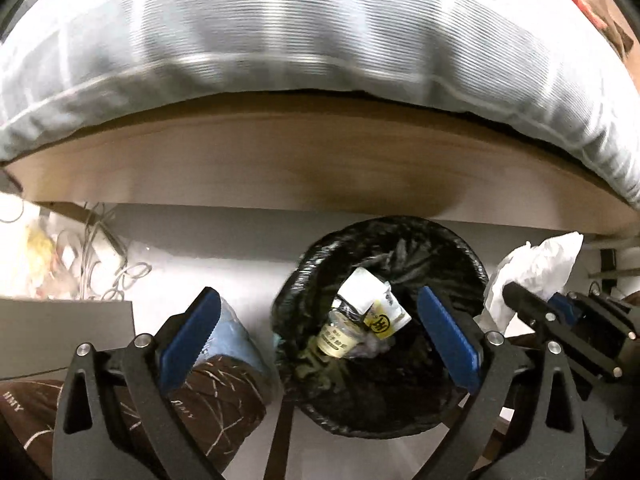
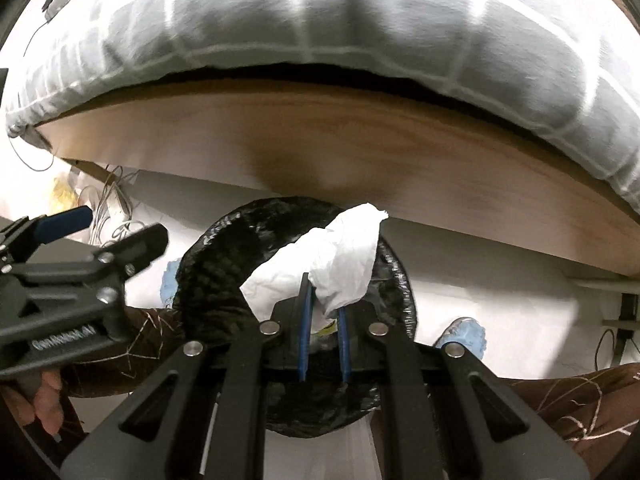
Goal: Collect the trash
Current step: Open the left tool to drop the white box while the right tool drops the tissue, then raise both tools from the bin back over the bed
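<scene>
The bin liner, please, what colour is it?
Black bin liner, clearest in the left wrist view.

Left gripper (image 1: 320, 328) wide open over black-lined bin (image 1: 460, 248); nothing between fingers (image 1: 448, 336). Bin holds cup (image 1: 374, 300) and bottle (image 1: 336, 338). Right gripper (image 1: 532, 304) beside it clamps white tissue (image 1: 536, 268).

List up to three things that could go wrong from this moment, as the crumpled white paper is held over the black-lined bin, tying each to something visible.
1. The white paper bulges well beyond the right gripper; released off-centre, it may catch the bin rim and fall to the floor.
2. The open left gripper hangs over the same bin, so the two tools could collide.
3. The bed frame stands close behind; lifting away could knock it.
</scene>
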